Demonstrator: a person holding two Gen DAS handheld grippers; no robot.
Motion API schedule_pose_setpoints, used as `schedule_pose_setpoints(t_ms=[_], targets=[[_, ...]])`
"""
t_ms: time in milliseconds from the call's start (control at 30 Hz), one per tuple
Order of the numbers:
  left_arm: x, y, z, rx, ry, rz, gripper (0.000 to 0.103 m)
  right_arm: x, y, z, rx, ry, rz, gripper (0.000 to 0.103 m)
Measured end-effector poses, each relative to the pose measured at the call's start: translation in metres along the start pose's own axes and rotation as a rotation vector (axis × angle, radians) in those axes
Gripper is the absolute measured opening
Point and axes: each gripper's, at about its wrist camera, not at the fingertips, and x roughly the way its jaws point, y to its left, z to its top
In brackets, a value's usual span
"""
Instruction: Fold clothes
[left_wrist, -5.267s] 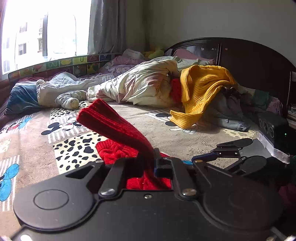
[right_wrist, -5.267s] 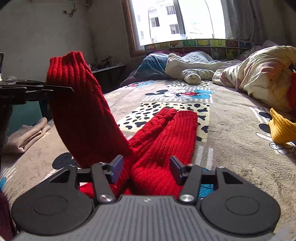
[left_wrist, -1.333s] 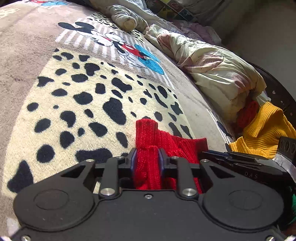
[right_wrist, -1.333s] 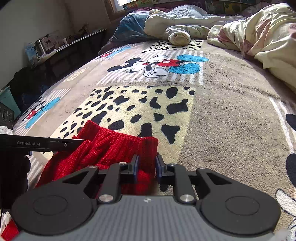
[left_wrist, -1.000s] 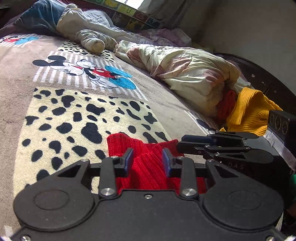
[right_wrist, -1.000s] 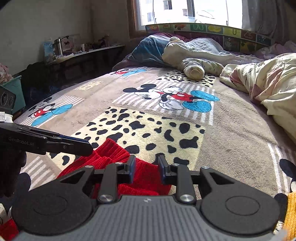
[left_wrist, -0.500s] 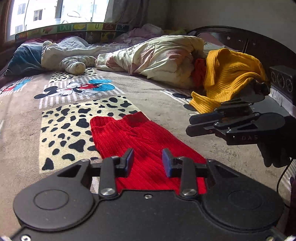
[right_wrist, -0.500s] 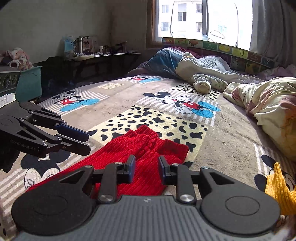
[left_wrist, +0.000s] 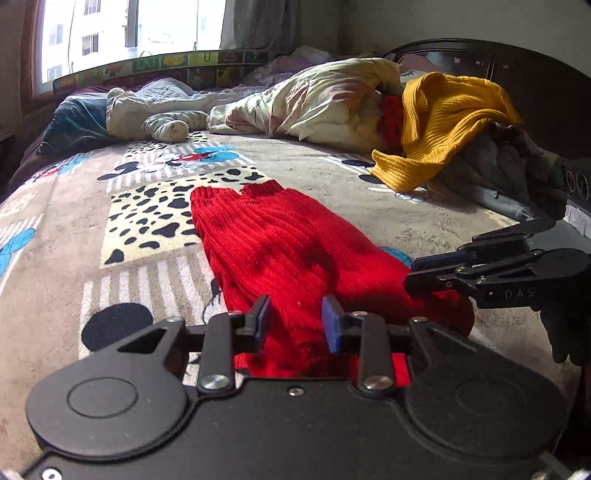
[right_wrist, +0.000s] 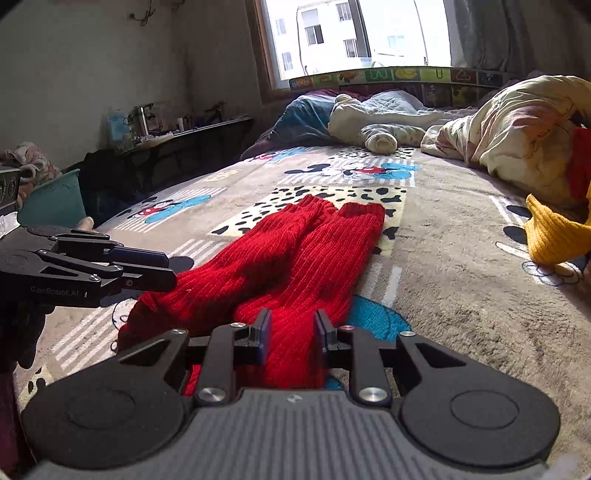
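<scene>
Sweater (left_wrist: 288, 254) now lies flat on the bed blanket (left_wrist: 66, 236), both sleeves stretched toward the window; earlier it was bunched and pinched. Left gripper (left_wrist: 295, 319) and right gripper (right_wrist: 291, 332) have pulled back, jaws apart and just closing slightly, gripping nothing, knit lying beneath them.

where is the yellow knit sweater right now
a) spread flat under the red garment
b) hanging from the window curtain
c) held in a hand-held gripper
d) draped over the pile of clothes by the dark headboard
d: the yellow knit sweater hangs over the heaped clothes beside the dark headboard, apart from the red garment.
</scene>
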Motion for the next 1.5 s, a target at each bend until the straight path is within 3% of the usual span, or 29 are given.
schedule_pose_setpoints(t_ms=[67, 100, 200, 300, 367, 433, 500, 567, 600, 700, 833, 867, 933, 967, 1067, 1200, 1300, 1400, 1500], targets=[[0.016, -0.003, -0.021, 0.012, 0.028, 0.0, 0.03, 0.012, 0.007, -0.009, -0.018, 0.042, -0.011, 0.025], [0.014, 0.002, -0.021, -0.043, 0.016, -0.011, 0.03, 0.012, 0.006, -0.006, 0.003, 0.05, -0.01, 0.025], [-0.007, -0.008, 0.003, 0.012, 0.007, 0.015, 0.029, -0.003, 0.016, 0.01, -0.069, 0.041, -0.037, 0.025], [-0.02, -0.018, 0.021, 0.059, -0.084, 0.039, 0.029, -0.023, 0.021, 0.016, -0.08, -0.058, -0.059, 0.025], [-0.018, -0.019, 0.028, 0.06, -0.139, 0.025, 0.028, -0.014, 0.022, 0.013, -0.08, -0.045, -0.058, 0.025], [0.003, -0.016, 0.022, 0.059, -0.055, 0.025, 0.025, -0.002, 0.022, 0.009, -0.079, -0.021, -0.056, 0.025], [0.03, -0.01, -0.001, 0.082, 0.055, 0.039, 0.024, 0.013, 0.026, -0.003, -0.106, 0.021, -0.061, 0.032], [0.028, 0.003, -0.013, 0.016, -0.01, 0.001, 0.024, 0.022, 0.031, -0.008, -0.142, 0.06, -0.066, 0.033], [0.027, 0.006, -0.008, -0.009, 0.005, -0.011, 0.025, 0.021, 0.034, -0.004, -0.164, 0.075, -0.069, 0.033], [0.008, -0.002, 0.007, 0.069, 0.002, -0.015, 0.025, 0.009, 0.033, 0.006, -0.184, 0.079, -0.039, 0.034], [-0.025, -0.013, 0.014, 0.136, -0.066, -0.002, 0.025, -0.021, 0.031, 0.012, -0.158, -0.025, -0.062, 0.032], [-0.025, -0.016, 0.01, 0.151, -0.058, -0.015, 0.025, -0.024, 0.031, 0.01, -0.146, -0.041, -0.065, 0.032], [-0.01, -0.02, -0.004, 0.207, 0.007, -0.015, 0.024, -0.012, 0.032, 0.002, -0.134, 0.024, -0.066, 0.033], [0.0, -0.019, -0.015, 0.227, 0.042, 0.025, 0.024, -0.005, 0.037, -0.005, -0.166, 0.057, -0.081, 0.041], [-0.002, 0.012, -0.019, -0.018, 0.019, -0.006, 0.025, -0.001, 0.049, -0.012, -0.234, 0.083, -0.103, 0.042], [0.001, -0.002, -0.022, 0.111, 0.034, 0.01, 0.024, 0.002, 0.045, -0.019, -0.207, 0.082, -0.079, 0.047], [-0.015, 0.001, 0.005, 0.119, 0.055, -0.016, 0.025, -0.004, 0.045, -0.006, -0.21, 0.098, -0.064, 0.047], [-0.032, 0.002, 0.033, 0.174, -0.035, 0.032, 0.025, -0.021, 0.049, 0.007, -0.247, 0.008, -0.08, 0.047], [-0.016, 0.01, 0.06, 0.138, -0.06, 0.051, 0.025, -0.022, 0.046, 0.022, -0.244, -0.019, -0.102, 0.044]])
